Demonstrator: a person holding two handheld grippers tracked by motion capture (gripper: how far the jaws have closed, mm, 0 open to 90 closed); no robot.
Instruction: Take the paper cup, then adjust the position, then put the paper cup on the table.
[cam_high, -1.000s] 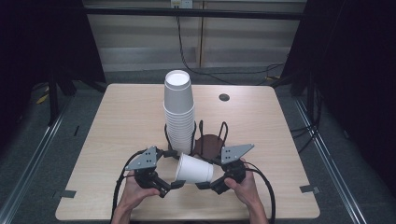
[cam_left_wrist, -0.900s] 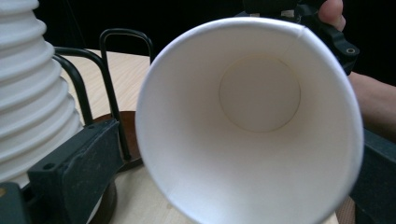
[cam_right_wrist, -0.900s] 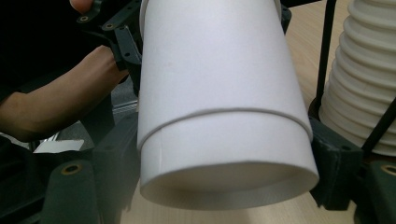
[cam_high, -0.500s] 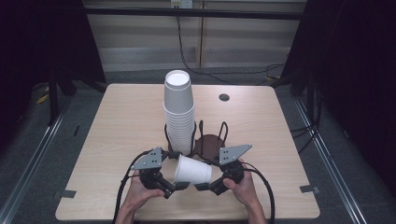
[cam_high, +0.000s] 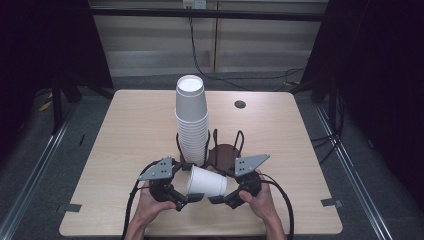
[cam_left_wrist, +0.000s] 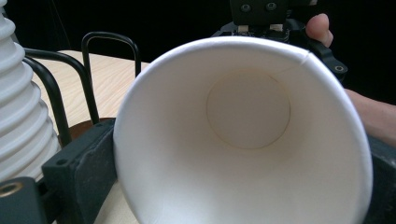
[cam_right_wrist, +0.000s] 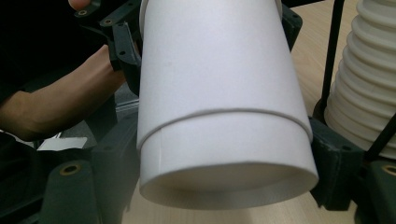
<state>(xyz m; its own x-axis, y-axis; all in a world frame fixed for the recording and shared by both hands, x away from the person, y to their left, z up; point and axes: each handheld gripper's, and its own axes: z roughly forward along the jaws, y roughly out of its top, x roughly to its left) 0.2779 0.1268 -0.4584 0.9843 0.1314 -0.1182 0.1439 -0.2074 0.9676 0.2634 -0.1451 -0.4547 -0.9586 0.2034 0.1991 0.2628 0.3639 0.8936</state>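
White paper cup (cam_high: 206, 181), lying sideways beside the cup stack (cam_high: 191, 120): your left claw (cam_high: 186, 200) just squeezed onto its rim; your right claw (cam_high: 216, 199) grips its bottom.

The left tool (cam_high: 192, 199) has just been closing its jaws on the rim end of the white paper cup (cam_high: 206, 182), seemingly pressing it now from both sides.
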